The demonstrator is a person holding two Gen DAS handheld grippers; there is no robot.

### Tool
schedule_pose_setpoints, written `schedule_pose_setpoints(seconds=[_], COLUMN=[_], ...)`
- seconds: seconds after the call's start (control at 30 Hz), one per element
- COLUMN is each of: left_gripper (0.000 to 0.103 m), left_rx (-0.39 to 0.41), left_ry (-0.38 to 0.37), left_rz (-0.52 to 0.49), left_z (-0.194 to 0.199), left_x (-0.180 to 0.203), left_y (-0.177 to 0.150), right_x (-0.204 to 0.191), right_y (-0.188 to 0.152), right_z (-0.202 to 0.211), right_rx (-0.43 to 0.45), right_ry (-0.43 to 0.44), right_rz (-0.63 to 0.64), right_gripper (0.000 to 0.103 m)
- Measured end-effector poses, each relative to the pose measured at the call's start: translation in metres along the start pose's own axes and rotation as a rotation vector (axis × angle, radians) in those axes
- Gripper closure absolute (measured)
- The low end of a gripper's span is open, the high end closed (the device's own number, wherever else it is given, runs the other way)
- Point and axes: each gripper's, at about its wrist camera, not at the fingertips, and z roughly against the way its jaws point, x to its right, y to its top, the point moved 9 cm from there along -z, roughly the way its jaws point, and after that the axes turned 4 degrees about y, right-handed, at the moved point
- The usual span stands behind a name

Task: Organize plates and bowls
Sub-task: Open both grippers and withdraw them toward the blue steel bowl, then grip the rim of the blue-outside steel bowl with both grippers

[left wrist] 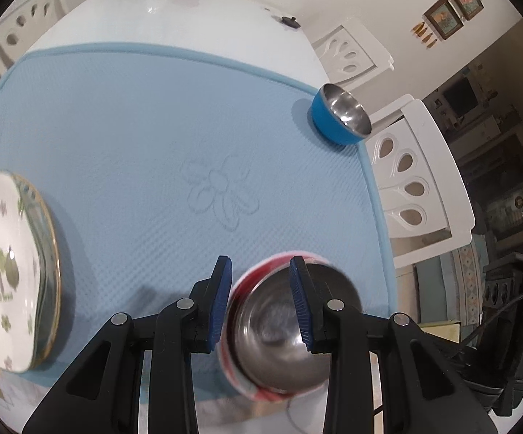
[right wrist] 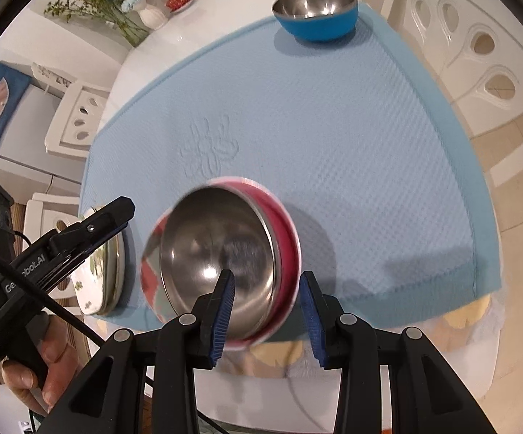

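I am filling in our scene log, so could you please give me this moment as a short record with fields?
surface: light blue mat
red bowl: near edge of mat, steel inside, blurred, tilted
blue bowl: upright, far right corner of mat
plates: stacked at mat's left edge
right gripper: open, fingers astride the red bowl's rim
left gripper: open, holding nothing, by the plates

The left gripper [left wrist: 261, 303] at bottom centre has its jaws spread astride the rim of a blurred red bowl [left wrist: 279, 329]. A blue bowl [left wrist: 339, 114] sits at the upper right corner of the mat [left wrist: 152, 126]. Stacked plates [left wrist: 11, 271] lie at the left edge.
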Motion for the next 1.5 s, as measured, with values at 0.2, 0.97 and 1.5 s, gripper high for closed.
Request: schedule_pose_setpoints(seconds=[0.2, 0.97, 1.5], left_gripper=[0.073, 0.056, 0.054], left_rx=[0.01, -0.035, -0.098], left_ry=[0.004, -0.01, -0.04], left_rz=[-0.051, -0.154, -0.176], left_z=[-0.007, -0.129, -0.209], left_x=[0.019, 0.1, 0.117], left_y=[0.028, 0.177, 0.208], right_x=[0.014, 0.111, 0.128], right_y=[0.03, 0.209, 0.3], right_z=[0.009, -0.006, -0.053], right_rx=[0.039, 0.216, 0.256], right_ry=[0.028, 0.026, 0.057], right_rz=[-0.033, -0.228, -0.28], right_gripper=[0.067, 0.053, 0.053])
